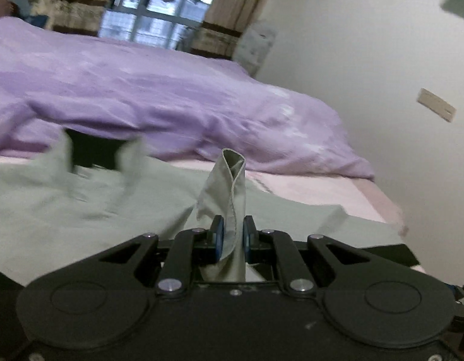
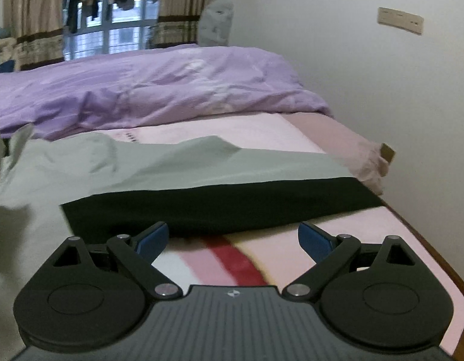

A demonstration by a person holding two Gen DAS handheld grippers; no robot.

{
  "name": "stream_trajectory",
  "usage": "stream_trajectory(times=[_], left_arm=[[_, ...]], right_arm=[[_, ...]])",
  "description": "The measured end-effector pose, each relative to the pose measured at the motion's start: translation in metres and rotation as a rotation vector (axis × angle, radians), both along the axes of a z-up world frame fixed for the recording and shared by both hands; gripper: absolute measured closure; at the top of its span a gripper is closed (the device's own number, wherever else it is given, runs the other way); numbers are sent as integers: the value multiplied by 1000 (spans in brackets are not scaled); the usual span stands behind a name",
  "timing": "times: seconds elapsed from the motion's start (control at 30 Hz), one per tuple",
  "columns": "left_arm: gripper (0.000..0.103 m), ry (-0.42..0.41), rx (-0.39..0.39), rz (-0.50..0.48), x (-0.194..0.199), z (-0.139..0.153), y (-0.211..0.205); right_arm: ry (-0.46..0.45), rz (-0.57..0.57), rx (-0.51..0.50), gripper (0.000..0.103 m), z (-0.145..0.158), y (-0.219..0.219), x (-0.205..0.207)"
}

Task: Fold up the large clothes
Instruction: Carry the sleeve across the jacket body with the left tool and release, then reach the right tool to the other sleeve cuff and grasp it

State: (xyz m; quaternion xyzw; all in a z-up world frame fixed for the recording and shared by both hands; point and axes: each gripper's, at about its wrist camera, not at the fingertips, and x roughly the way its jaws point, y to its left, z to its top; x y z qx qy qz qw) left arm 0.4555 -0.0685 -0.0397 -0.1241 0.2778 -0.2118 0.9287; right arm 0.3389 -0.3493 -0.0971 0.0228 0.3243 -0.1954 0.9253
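A large pale grey-green garment (image 1: 81, 207) lies spread over the bed, with a black band (image 2: 220, 207) along its near hem. My left gripper (image 1: 233, 234) is shut on a hemmed edge of that garment (image 1: 229, 180), which sticks up in a fold between the blue pads. The garment's far part looks blurred in the left wrist view. In the right wrist view the same garment (image 2: 171, 165) lies flat ahead. My right gripper (image 2: 232, 240) hovers open just short of the black band, with nothing between its blue fingers (image 2: 152, 239).
A crumpled purple duvet (image 2: 159, 90) covers the far half of the bed. A pink sheet (image 2: 262, 132) with a red stripe lies under the garment. A white wall (image 2: 382, 105) runs along the right side, close to the bed's edge (image 2: 412, 225). Curtains and a window stand beyond.
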Motion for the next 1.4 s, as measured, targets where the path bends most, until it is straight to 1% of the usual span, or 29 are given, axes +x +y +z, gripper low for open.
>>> stream_trajectory(times=[0.07, 0.13, 0.2, 0.23, 0.27, 0.33, 0.4, 0.43, 0.5, 0.53, 0.6, 0.63, 0.67, 0.7, 0.77, 0.83, 0.9, 0.97, 1.03, 1.07, 1.1, 1.13, 1.17, 1.2, 1.33, 1.4], left_arm=[[92, -1, -4, -45, 8, -4, -29], [92, -7, 7, -58, 11, -7, -48], [94, -10, -12, -89, 17, -7, -63], [95, -6, -34, -118, 21, -12, -69], [95, 2, -32, -130, 22, -18, -76], [95, 24, 15, -132, 24, -34, -87], [94, 54, 45, -148, 27, -52, -94], [92, 79, 61, -160, 33, -65, -97], [92, 124, 70, -160, 37, -82, -96], [91, 135, 58, -156, 38, -86, -94], [89, 139, 37, -154, 36, -85, -89], [84, 133, 36, -153, 34, -80, -86], [76, 116, 41, -148, 32, -74, -85], [72, 95, 47, -140, 29, -67, -84], [56, 46, 54, -120, 25, -53, -81], [52, 25, 85, -84, 22, -45, -80], [44, 22, 126, -63, 23, -47, -83], [43, 56, 168, -66, 29, -62, -88], [42, 101, 227, -63, 37, -85, -96], [38, 50, 258, -67, 33, -89, -100], [38, 12, 305, -77, 27, -91, -105], [38, -11, 352, -78, 24, -92, -112], [38, -31, 380, -73, 21, -89, -115], [38, -36, 383, -67, 20, -86, -116], [37, -98, 304, -28, 12, -67, -108], [31, -84, 304, -46, 16, -66, -109]], right_arm=[[7, -22, 2, 0, -2, -8, 0], [13, -48, -2, 0, -4, -15, 0], [17, -70, -8, 0, -6, -21, 0], [18, -76, -8, 0, -7, -23, -1], [19, -82, -8, 0, -8, -25, -1], [33, -85, -6, 0, -12, -28, 1], [53, -90, -9, 0, -16, -31, 3], [63, -92, -11, 0, -18, -31, 5], [73, -93, -11, 0, -19, -31, 5], [73, -90, -8, 0, -19, -30, 5], [72, -84, -12, 0, -17, -28, 5], [71, -82, -16, 0, -16, -27, 5], [70, -79, -19, 0, -16, -26, 5], [70, -79, -21, 0, -16, -26, 5], [71, -80, -20, 0, -16, -26, 5], [73, -85, -14, 0, -15, -26, 4], [73, -89, -9, 0, -16, -27, 3], [78, -90, -4, 0, -16, -28, 3], [81, -91, -4, 0, -17, -29, 3], [85, -92, -6, 0, -17, -30, 4], [87, -93, -6, 0, -18, -31, 3], [89, -94, -5, 0, -18, -31, 4], [90, -96, -3, 0, -18, -32, 4], [89, -95, 0, 0, -18, -32, 4], [81, -92, -1, 0, -18, -32, 3], [79, -92, 0, 0, -18, -33, 2]])
